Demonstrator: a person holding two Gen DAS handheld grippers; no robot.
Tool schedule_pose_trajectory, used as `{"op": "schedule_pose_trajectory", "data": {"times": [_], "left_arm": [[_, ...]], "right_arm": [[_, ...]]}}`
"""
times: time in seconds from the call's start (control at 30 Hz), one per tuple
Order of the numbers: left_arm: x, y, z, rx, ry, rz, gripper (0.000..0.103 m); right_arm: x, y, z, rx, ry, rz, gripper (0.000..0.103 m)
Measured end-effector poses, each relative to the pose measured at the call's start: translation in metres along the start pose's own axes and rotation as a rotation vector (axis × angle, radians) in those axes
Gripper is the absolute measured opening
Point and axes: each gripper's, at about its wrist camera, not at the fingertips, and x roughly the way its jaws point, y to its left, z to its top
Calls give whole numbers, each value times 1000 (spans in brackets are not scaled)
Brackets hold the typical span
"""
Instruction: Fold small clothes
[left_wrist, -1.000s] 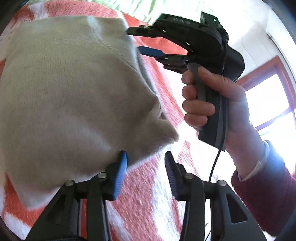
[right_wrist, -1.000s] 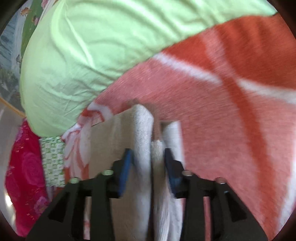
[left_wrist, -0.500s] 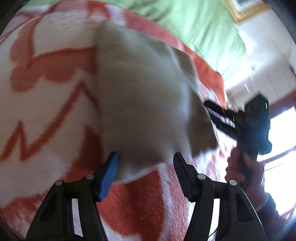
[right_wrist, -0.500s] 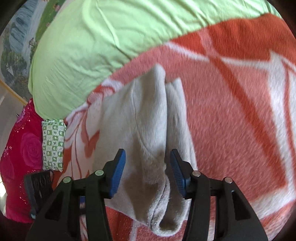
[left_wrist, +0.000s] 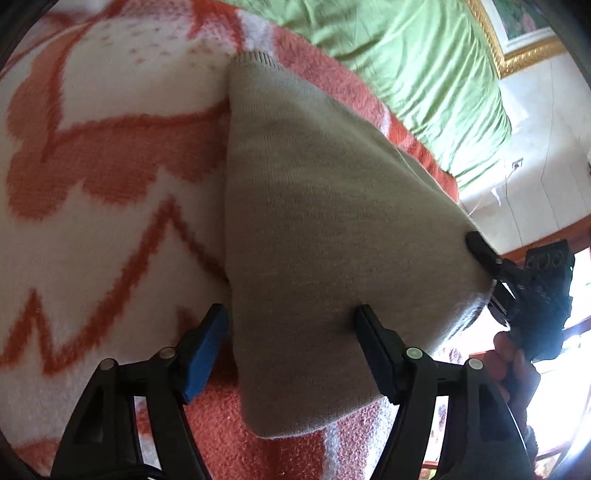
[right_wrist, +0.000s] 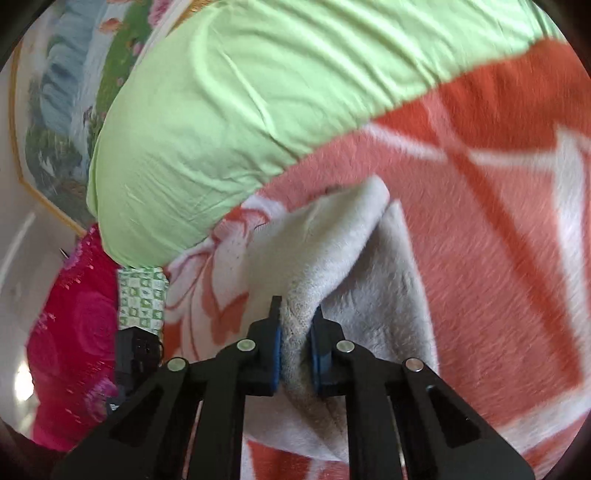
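Sunlit from a window at one side, the bed is carrying everything, and we are working over its orange-and-white patterned blanket (left_wrist: 92, 177), with a pale green sheet (right_wrist: 258, 96) bunching along the far edge. We are looking at a small beige knitted garment (left_wrist: 314, 229) lying on the blanket, its ribbed end pointing toward the green sheet and its near corner reaching down between our left gripper's (left_wrist: 291, 350) blue-padded fingers (left_wrist: 207, 350). Those jaws are standing spread wide on either side of the cloth, gripping nothing. Our right gripper (right_wrist: 297, 347) is pinching a bunched fold of the same garment, its fleecy pale side showing in the right wrist view, with the jaws pressed close on the fabric. From the left wrist view we are seeing that right gripper at the garment's right-hand corner, where the cloth is rising off the blanket. A magenta flowered cushion (right_wrist: 70, 332) and a small green-checked cloth (right_wrist: 142, 299) are sitting near the bed's far left corner, below a framed landscape picture (right_wrist: 59, 110).
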Motion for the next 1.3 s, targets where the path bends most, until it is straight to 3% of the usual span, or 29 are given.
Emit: {"op": "schedule_pose_trajectory", "data": {"times": [0.17,0.37,0.63,0.67,0.7,0.77,1.07,1.3], "left_arm": [[27,5,-11,1,77,22,73],[37,10,-17,-12,86,26,76],[11,3,-18,-10,55,24,74],[7,4,-17,-16,51,18,74],[5,4,-16,-23,45,13,74],[-4,7,-12,-34,29,3,74],[-11,15,5,-50,8,9,75],[11,3,21,-49,12,8,79]], "right_arm": [[37,-44,-24,51,107,-138,13],[40,-64,-38,108,41,-125,16],[5,-41,-32,89,-21,-168,28],[2,-39,-32,93,-27,-163,34],[0,-37,-33,93,-27,-162,50],[0,-33,-33,82,-23,-167,64],[30,-37,-30,50,43,-199,64],[46,-51,-28,74,88,-200,64]]}}
